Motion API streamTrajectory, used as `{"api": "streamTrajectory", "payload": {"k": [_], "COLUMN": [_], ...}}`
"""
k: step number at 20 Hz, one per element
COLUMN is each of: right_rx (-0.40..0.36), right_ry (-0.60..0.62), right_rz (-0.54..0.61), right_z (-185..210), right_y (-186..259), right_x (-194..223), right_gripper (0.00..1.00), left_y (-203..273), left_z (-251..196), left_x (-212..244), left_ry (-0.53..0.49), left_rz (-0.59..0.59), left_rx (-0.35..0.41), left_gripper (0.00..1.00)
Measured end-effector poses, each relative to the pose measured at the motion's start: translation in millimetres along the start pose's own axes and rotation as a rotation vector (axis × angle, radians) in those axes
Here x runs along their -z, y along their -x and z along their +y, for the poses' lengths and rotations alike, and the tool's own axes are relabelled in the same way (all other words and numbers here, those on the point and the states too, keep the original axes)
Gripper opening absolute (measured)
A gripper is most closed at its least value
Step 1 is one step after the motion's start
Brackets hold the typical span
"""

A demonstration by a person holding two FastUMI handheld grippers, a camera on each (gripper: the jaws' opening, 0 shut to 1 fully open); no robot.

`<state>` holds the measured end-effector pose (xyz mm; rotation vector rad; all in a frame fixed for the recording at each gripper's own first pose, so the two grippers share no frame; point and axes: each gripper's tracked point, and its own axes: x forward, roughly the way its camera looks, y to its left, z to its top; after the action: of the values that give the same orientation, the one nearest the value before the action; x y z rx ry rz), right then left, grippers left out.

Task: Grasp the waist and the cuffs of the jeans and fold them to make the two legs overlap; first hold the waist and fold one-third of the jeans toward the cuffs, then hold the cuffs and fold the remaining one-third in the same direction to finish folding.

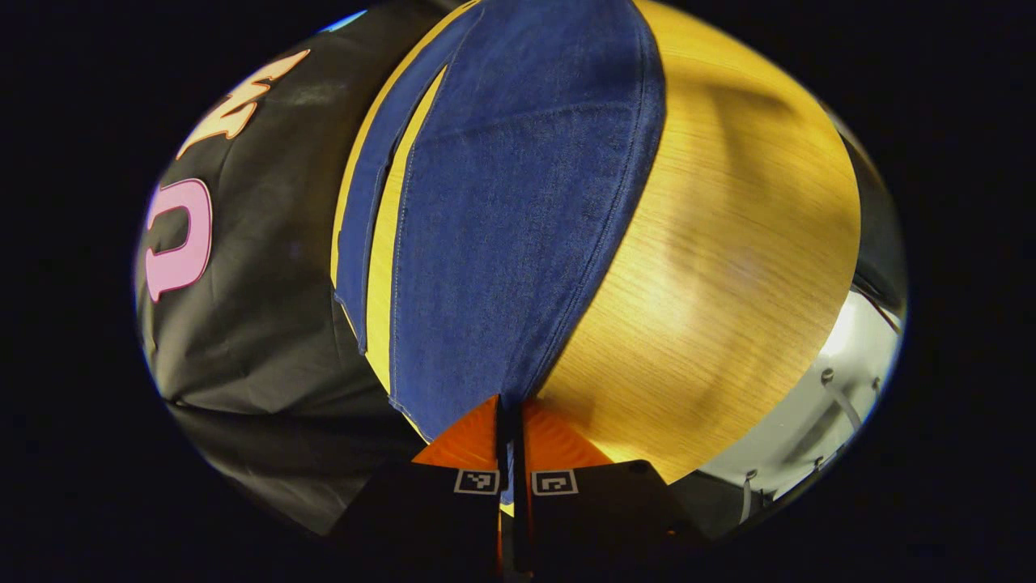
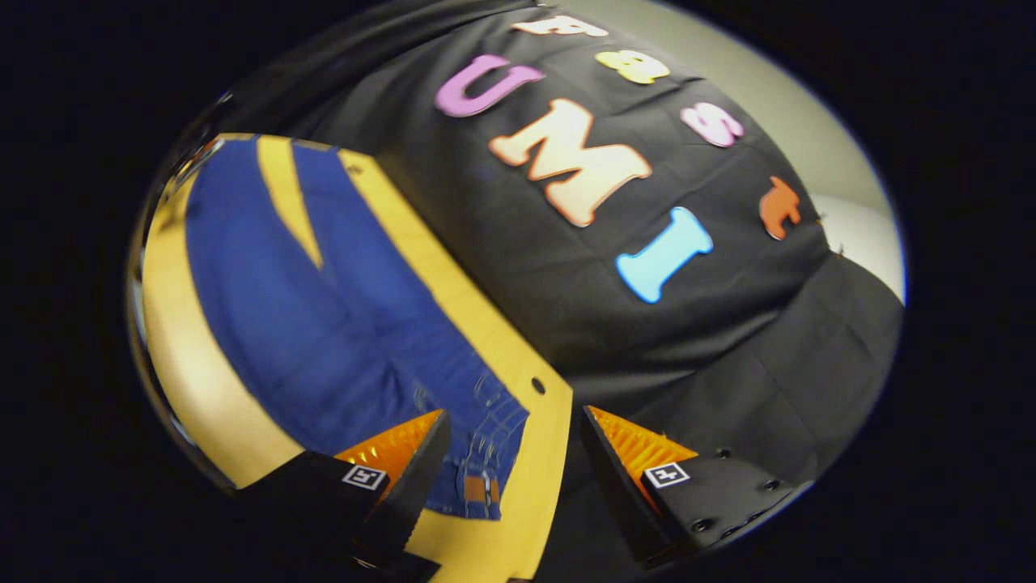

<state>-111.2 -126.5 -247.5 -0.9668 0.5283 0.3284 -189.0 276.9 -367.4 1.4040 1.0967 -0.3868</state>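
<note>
- Fingers of the left gripper are pressed together on the near edge of the jeans, at a cuff end; a thin strip of denim shows in the slit between them.
- From that pinch, in the left gripper view, one broad leg runs away up the frame, lying flat on the wooden table.
- Left of it in that view, a second, narrower leg runs alongside, with a strip of bare table between the two, so the legs lie side by side and not overlapped.
- Stitched seams run along the edges of the broad leg, and the denim looks smooth, with one faint crease across it.
- Right gripper has its fingers well apart, one on each side of the waist end of the jeans.
- Its left finger overlaps the denim near the waistband in the right gripper view; whether it touches the cloth I cannot tell. Its right finger sits past the table edge, in front of the black cloth wall.
- In the right gripper view, the jeans stretch away toward the upper left, splitting into two legs with a wedge of table between them.
- Waistband, belt loops and a small brown patch show near the right gripper.
- A small dark hole marks the table just beside the waist.
</note>
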Motion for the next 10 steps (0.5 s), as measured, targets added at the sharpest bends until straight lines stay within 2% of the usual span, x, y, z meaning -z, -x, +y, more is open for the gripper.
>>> {"api": "streamTrajectory", "payload": {"k": [2, 4, 6, 10], "right_rx": [-0.068, -0.114, -0.196, -0.354], "right_ry": [0.085, 0.223, 0.362, 0.523], "right_rz": [0.038, 0.036, 0.018, 0.022], "right_z": [28.5, 46.0, 71.6, 124.9], "right_y": [-0.7, 0.3, -2.8, -11.3], "right_x": [28.5, 43.7, 56.3, 97.6], "right_gripper": [0.99, 0.99, 1.0, 1.0], "left_y": [-0.2, -0.9, -0.2, -0.4], "left_z": [1.4, 1.2, 1.3, -0.2], "left_x": [0.3, 0.8, 1.3, 0.9], "left_ry": [-0.033, -0.049, -0.049, -0.036], "left_rz": [0.011, 0.023, 0.035, 0.051], "left_rx": [-0.006, -0.008, 0.0, 0.02], "left_gripper": [0.0, 0.02, 0.0, 0.0]}}
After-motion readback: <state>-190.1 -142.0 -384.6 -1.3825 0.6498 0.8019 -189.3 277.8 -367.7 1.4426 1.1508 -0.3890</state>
